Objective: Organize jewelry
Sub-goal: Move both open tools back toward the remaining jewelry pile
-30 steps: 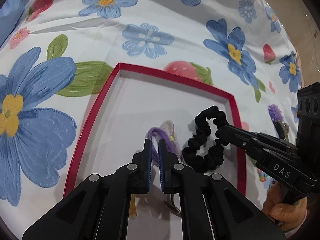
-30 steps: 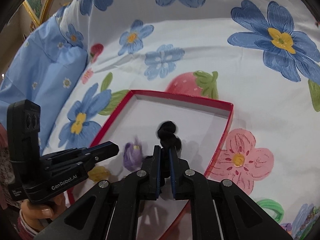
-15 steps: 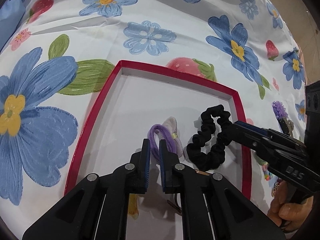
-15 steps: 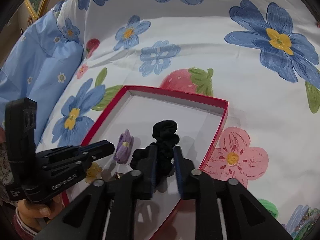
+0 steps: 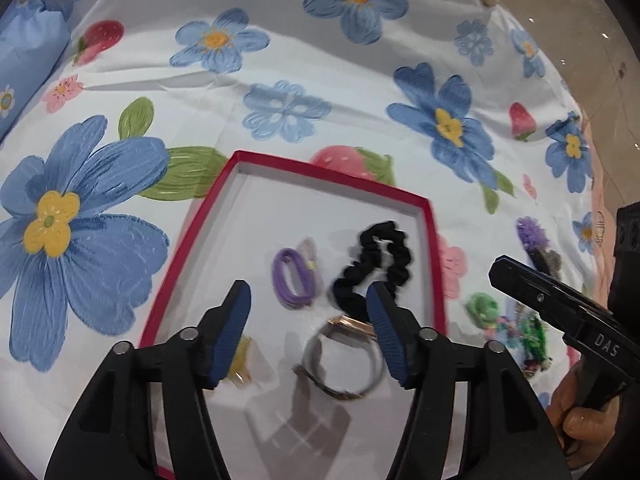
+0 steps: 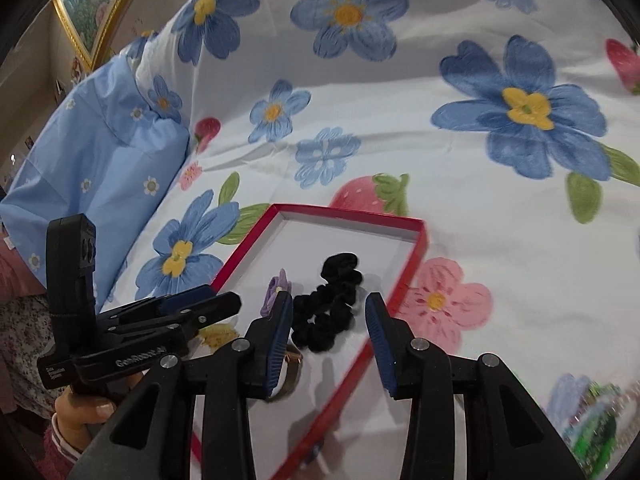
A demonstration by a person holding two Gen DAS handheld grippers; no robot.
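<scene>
White letters "DAS" show on the black body of my right gripper (image 5: 516, 276), seen from the left wrist camera at the right edge of the bedsheet (image 5: 360, 92). From the right wrist camera, "GenRobot.AI" reads along the side of my left gripper (image 6: 216, 300), over the near left corner of the red box (image 6: 416, 248). A small white label sits at that gripper's rear end; its lines are too tiny to read.

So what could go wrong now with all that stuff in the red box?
The black scrunchie lies close to the red box wall, so a nudge from the open right gripper might flip it out. The open left gripper hangs just above the watch and could knock it.
</scene>
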